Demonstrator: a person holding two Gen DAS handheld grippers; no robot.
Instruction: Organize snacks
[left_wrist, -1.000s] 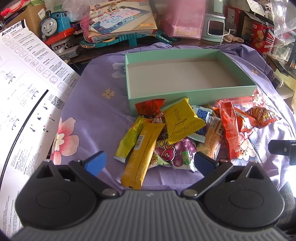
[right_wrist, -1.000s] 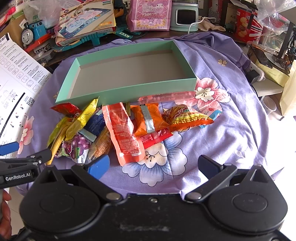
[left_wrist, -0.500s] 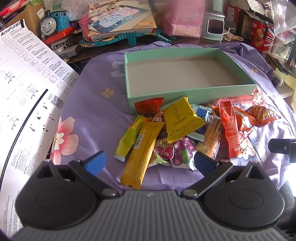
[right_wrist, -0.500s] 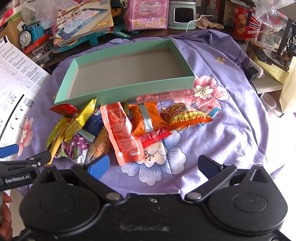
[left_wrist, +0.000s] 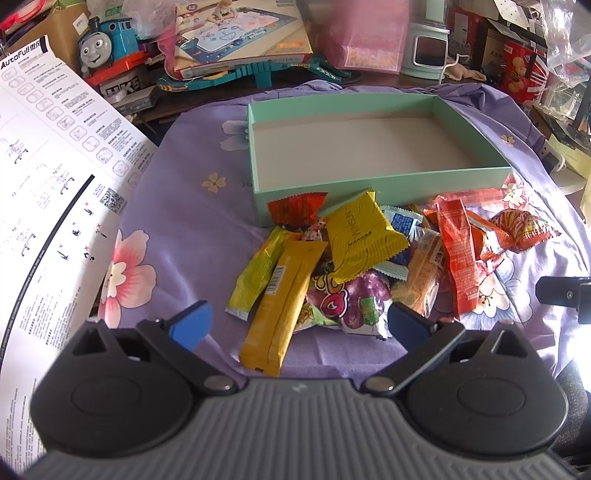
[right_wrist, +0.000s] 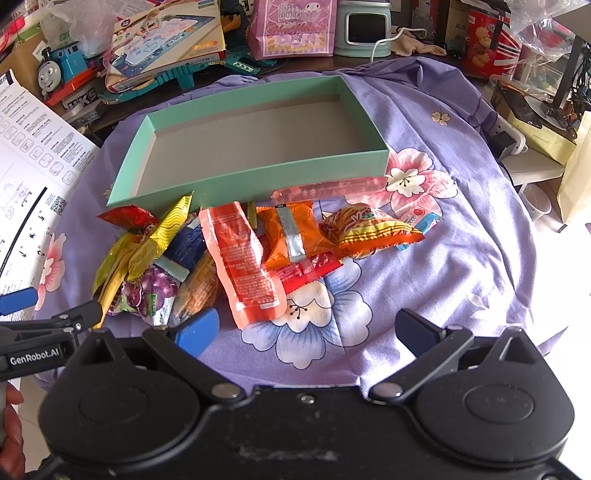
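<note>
Both grippers are hovering with fingers spread wide, holding nothing: the left gripper (left_wrist: 297, 323) over a long yellow bar (left_wrist: 284, 299), the right gripper (right_wrist: 310, 332) over the purple flowered cloth (right_wrist: 461, 236). Snacks (right_wrist: 243, 254) are lying heaped against the near wall of the teal box (left_wrist: 373, 184). Only the right wrist view is showing a fingertip (right_wrist: 13, 400) at its left edge.

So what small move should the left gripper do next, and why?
Probably lower the open left gripper onto the long yellow bar and close. The bar lies nearest, between its fingers and on top of the pile, while the green box behind is empty. Nothing is held yet.
</note>
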